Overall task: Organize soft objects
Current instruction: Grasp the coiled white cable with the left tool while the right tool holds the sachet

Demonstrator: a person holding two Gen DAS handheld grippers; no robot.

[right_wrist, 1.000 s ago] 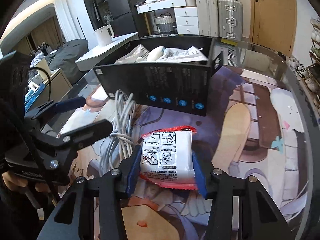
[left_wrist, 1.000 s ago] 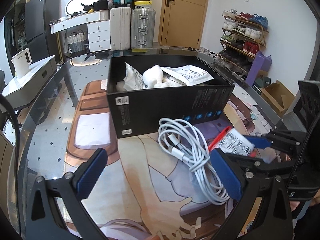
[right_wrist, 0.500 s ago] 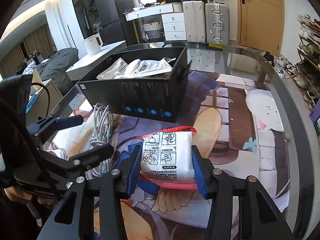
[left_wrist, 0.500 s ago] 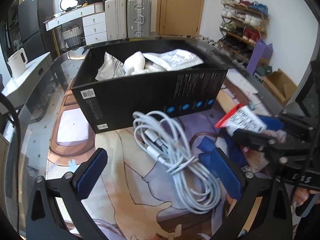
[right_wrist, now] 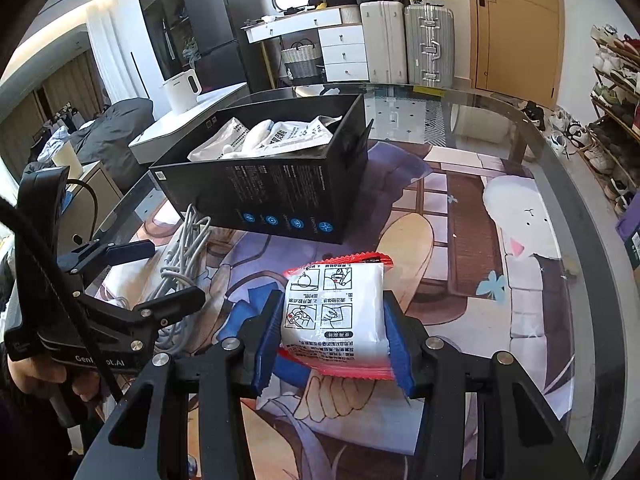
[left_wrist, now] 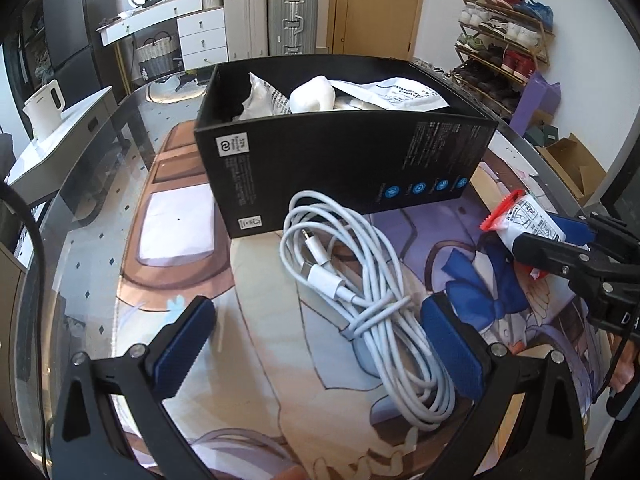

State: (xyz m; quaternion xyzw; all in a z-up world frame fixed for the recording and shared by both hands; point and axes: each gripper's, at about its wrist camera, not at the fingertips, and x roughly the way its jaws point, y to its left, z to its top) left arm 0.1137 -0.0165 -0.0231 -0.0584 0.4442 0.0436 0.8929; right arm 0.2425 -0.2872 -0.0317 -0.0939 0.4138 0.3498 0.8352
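My right gripper (right_wrist: 334, 340) is shut on a white packet with red edges (right_wrist: 336, 316) and holds it above the printed mat; the packet also shows at the right of the left wrist view (left_wrist: 528, 224). A black box (right_wrist: 280, 196) with several white soft packets (right_wrist: 272, 136) inside stands ahead; it also shows in the left wrist view (left_wrist: 340, 172). A coiled white cable (left_wrist: 360, 292) lies on the mat in front of the box. My left gripper (left_wrist: 320, 344) is open and empty, with the cable's near end between its fingers.
The glass table (right_wrist: 552, 152) carries a printed cartoon mat (right_wrist: 460, 240). Its curved edge runs along the right. A white cabinet with a kettle (left_wrist: 44, 108) stands to the left, with suitcases (left_wrist: 272, 16) and a shoe rack (left_wrist: 504, 40) beyond the table.
My right gripper has lifted the packet higher and pulled back a little from the box. My left gripper has moved so the cable lies more between its fingers; it stays open.
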